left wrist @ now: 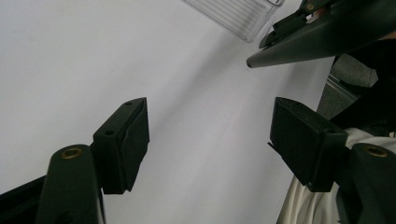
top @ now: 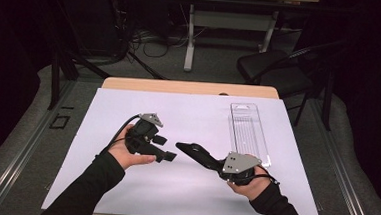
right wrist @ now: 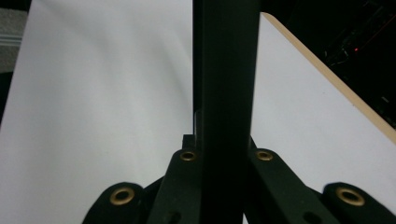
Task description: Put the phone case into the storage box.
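Lying beside right hand-held gripper (top: 186, 147), clear plastic tray (top: 246, 128), white table cover (top: 173, 186)

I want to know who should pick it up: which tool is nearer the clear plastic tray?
Right. The right tool is held beside the near end of the clear plastic tray, its hand just below it. The left tool sits farther left, over the white sheet.
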The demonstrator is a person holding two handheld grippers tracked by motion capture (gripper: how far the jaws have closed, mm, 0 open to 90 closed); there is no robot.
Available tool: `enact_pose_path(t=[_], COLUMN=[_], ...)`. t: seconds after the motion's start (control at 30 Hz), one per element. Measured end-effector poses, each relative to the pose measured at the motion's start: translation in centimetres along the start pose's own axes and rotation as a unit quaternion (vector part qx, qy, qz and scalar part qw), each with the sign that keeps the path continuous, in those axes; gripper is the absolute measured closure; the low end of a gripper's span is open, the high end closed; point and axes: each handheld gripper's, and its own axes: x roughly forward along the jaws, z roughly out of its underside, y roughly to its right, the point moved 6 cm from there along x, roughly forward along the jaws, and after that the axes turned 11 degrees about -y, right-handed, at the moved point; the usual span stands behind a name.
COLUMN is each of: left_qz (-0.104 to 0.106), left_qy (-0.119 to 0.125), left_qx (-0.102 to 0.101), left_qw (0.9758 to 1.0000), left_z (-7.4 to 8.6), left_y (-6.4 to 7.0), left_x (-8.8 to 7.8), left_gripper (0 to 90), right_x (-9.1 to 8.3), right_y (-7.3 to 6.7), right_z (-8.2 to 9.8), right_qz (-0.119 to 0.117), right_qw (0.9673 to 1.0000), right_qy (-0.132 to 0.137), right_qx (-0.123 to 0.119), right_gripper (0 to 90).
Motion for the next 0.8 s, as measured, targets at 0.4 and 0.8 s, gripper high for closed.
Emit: enact_pose_path(t=[0.4,0.8], left_qz=[0.0,0.009], left_qy=[0.026,0.047], left_qx=[0.028,0.06], left_qw=[0.9993,0.9971], left_z=[-0.4,-0.9], left_y=[0.6,1.1], left_x=[-0.2,-0.3], left_gripper=[29.7,34.1], right_x=[0.2,0.7], right_y=[0.0,0.1], right_z=[0.1,-0.1], right_qz=[-0.031,-0.043], right_qw=[0.9987,0.9974], right_qy=[0.022,0.039], right_qx=[0.035,0.041], right_gripper=[88.5,88.4])
